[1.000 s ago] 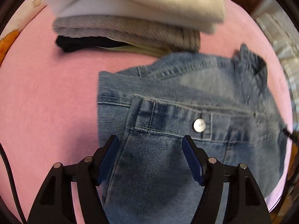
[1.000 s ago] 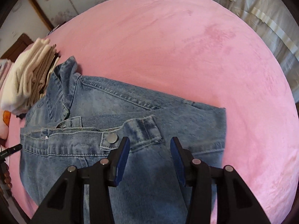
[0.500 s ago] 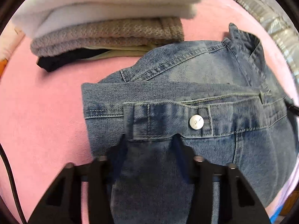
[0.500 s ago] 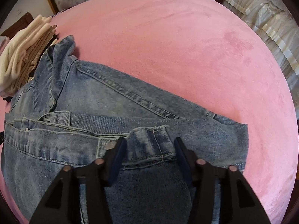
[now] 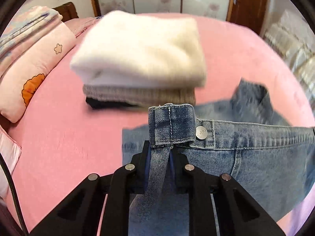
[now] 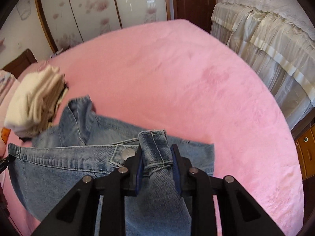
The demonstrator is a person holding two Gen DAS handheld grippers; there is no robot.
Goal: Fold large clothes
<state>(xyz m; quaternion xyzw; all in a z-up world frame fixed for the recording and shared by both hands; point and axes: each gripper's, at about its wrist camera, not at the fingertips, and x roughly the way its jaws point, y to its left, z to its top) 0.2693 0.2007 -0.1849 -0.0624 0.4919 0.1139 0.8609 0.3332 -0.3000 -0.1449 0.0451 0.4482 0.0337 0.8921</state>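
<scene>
**Jeans pinched at both waistband corners**

Jeans are caught at the waistband by both tools. The left gripper has just been closing, and its blue pads now pinch a bunched strip of denim, with the waistband corner standing up just beyond its tips. The right gripper has likewise been closing and clamps the other corner, a thick fold of band rising between its fingers. A metal button sits just to the right of the left gripper's tips.

Ahead of and below both grippers, the rest of the garment droops onto the pink bed; it looks already doubled over, with a lower layer spread under the held band. The denim is mid-blue, faded in patches, stiff and heavy-looking.

Further out from the left gripper stands a stack of folded clothes, cream on top, grey and black below, so earlier items seem finished. For this pair, the grasp is made; the fold itself, smoothing and stacking apparently remain.
</scene>
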